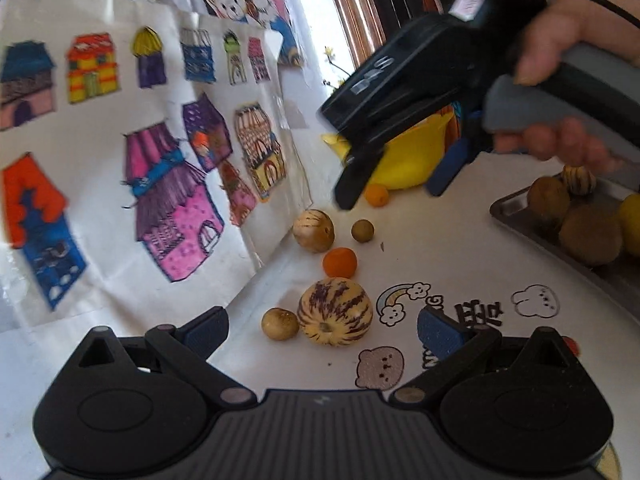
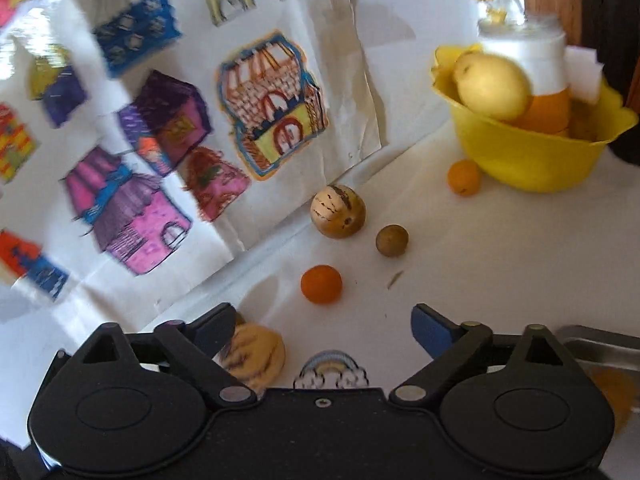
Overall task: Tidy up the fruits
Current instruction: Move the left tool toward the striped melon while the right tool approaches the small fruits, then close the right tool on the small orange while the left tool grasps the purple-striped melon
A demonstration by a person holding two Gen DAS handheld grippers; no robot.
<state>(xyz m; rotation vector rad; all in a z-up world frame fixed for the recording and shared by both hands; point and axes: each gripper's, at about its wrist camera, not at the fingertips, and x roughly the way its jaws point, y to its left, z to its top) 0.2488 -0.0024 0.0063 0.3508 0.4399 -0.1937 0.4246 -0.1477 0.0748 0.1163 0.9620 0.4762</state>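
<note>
The striped melon (image 1: pixel 335 311) lay on the counter (image 1: pixel 440 240) straight ahead of the left gripper (image 1: pixel 324 330), whose jaws stood wide and empty, nearer to it than the right gripper (image 1: pixel 394 184), which hung farther back by the yellow bowl (image 1: pixel 408 160), its jaws also wide and empty. The melon was near-round, with no clear long axis. The tray (image 1: pixel 520 220) of fruit was cut off at the right edge, and motion blur softened the right wrist view.

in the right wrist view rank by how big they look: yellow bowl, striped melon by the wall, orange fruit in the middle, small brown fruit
1. yellow bowl
2. striped melon by the wall
3. orange fruit
4. small brown fruit

The last two look close, and the orange one lies nearer the camera, so their order is unsure.
</note>
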